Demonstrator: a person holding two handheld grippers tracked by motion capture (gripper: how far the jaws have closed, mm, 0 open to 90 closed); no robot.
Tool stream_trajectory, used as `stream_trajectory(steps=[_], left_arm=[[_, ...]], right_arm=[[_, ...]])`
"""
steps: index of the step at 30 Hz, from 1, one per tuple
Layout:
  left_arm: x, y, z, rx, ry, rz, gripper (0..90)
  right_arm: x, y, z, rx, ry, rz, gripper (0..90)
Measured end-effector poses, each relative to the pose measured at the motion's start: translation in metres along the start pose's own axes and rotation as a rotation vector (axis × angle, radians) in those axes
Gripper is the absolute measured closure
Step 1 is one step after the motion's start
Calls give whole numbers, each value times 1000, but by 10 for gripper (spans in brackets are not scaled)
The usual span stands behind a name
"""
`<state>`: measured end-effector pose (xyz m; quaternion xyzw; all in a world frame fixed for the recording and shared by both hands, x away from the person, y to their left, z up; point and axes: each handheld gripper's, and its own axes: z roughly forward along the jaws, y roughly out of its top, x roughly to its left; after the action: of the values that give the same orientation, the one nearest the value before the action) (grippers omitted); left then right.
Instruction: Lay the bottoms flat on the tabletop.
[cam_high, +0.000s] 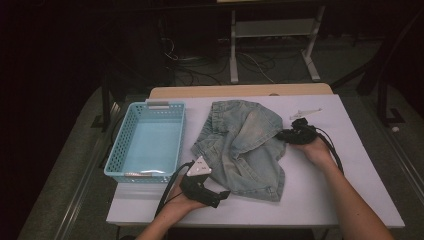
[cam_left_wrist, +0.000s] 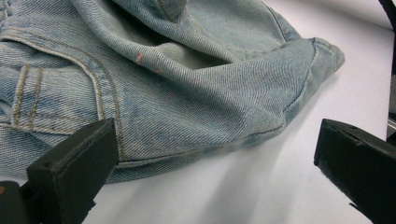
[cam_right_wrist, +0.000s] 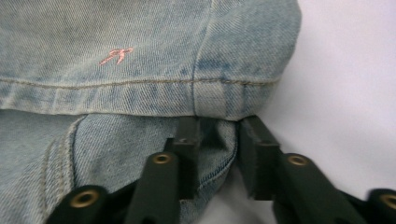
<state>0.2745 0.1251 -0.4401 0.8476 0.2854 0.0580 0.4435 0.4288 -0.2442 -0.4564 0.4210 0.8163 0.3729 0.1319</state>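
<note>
A crumpled pair of pale blue denim jeans (cam_high: 243, 145) lies in a loose heap on the white table (cam_high: 345, 200), just to the right of the light blue plastic lattice basket (cam_high: 148, 141), which stands empty. The right gripper (cam_right_wrist: 215, 154) is at the side of the jeans away from the basket, its black jaws drawn close around a fold of cloth just under a stitched hem; a little denim sits bunched between them, and they seem to pinch it, though I cannot tell how firmly. The left gripper (cam_left_wrist: 210, 177) waits at the near edge of the jeans, jaws spread wide with nothing between them, the denim's folded edge lying just ahead of the left jaw. Denim of this kind is likely soft and floppy yet fairly weighty, so it will sag and drag rather than keep its shape. The thick seamed hems and the waistband look the safest places to grip, since doubled cloth is less likely to slip out.
</note>
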Motion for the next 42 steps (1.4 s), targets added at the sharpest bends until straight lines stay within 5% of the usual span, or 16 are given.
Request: stream_trajectory(steps=[5,16,42], left_arm=[[-1,0,0,1,3,3,0],[0,0,2,5,-4,4,0],[-1,1,0,-8,-17,-1,0]], right_arm=[[4,2,1,3,1,-31,860],[3,3,-18,-30,37,-7,866],[33,1,-48,-16,98,-110,868]])
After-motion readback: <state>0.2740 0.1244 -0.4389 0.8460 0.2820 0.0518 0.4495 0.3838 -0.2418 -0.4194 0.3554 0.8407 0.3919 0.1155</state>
